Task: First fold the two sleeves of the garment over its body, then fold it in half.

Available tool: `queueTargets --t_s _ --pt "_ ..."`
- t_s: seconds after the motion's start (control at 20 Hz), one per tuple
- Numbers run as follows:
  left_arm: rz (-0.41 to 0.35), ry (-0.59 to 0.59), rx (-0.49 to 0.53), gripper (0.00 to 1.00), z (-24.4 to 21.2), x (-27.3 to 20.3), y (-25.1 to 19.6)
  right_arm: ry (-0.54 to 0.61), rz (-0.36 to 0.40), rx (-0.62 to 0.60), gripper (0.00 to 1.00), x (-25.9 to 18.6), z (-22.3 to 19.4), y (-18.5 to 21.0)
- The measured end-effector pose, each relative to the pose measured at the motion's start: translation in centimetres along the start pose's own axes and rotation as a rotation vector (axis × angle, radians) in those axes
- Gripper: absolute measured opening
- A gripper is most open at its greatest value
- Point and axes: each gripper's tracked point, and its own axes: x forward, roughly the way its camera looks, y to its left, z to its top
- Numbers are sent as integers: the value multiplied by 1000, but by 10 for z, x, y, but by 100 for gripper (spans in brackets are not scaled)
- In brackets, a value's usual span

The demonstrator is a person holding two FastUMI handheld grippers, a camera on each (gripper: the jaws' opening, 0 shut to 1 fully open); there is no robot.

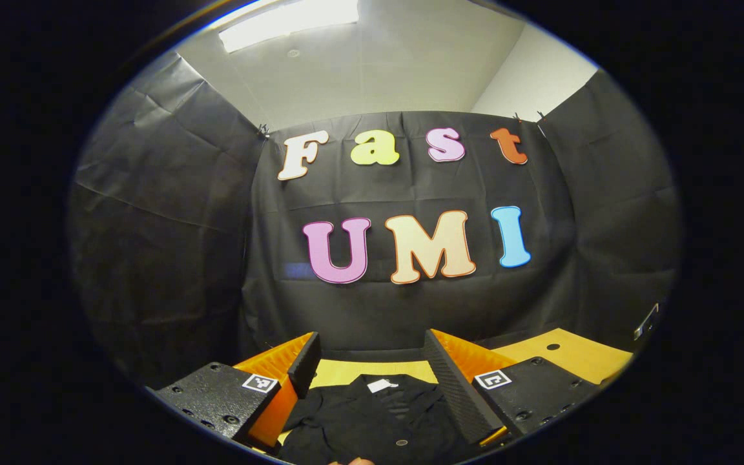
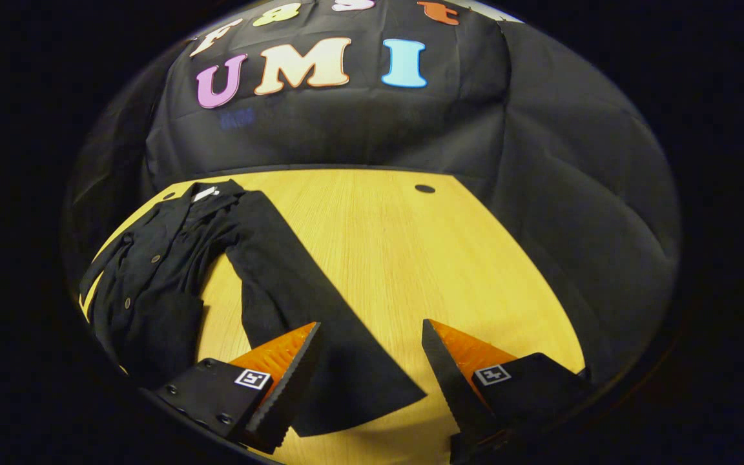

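Observation:
A black buttoned garment (image 2: 152, 271) lies on the wooden table (image 2: 411, 258), collar toward the far wall. One long sleeve (image 2: 307, 303) stretches out from the body toward me, its cuff end lying between the fingers of my right gripper (image 2: 369, 336), which stands open just above it. In the left gripper view the garment's collar and front (image 1: 378, 413) lie below my left gripper (image 1: 369, 345), which is open and held above the cloth with nothing between its fingers. The other sleeve is bunched along the body's left side.
The table's bare wood spreads to the right of the garment, with a small dark hole (image 2: 424, 188) near its far edge. Black cloth walls close the booth behind and on both sides.

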Motion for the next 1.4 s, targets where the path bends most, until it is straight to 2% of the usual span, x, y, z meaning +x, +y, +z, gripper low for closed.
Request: queueTargets --t_s 0.05,0.15,0.35,0.4,0.45,0.5,0.55,0.7,0.75,0.8,0.85,0.9,0.95,1.15,1.4 --pt "3 0 4 90 1 0 1 23 -1 -3 98 2 -9 1" --pt "7 0 6 90 -1 0 4 60 -9 3 98 4 -23 0" --pt "11 15 -3 99 -9 2 13 170 10 47 99 6 -55 7" --pt "7 19 -3 94 -11 2 16 167 14 63 98 7 -54 8" --pt "5 22 2 99 -11 3 20 171 14 81 96 6 -54 10" --pt "7 15 7 99 -11 4 26 169 24 79 89 5 -52 13" --pt "12 11 9 94 -9 5 32 165 30 72 83 9 -51 16" --pt "25 3 14 99 -8 7 51 174 33 104 13 13 -46 24" --pt "31 3 12 99 -8 8 57 192 25 120 12 11 -46 25" --pt "36 5 10 94 -9 7 63 200 30 145 6 10 -44 27" --pt "44 7 11 94 -10 9 69 193 31 173 6 9 -38 30" --pt "52 6 11 99 -10 8 77 175 28 194 6 9 -28 32" --pt "57 3 10 94 -9 8 81 154 26 203 6 7 -18 33" --pt "68 1 17 94 -8 10 101 50 48 206 6 -1 30 49" --pt "102 -1 21 95 -9 7 136 -35 120 178 6 -12 87 92"
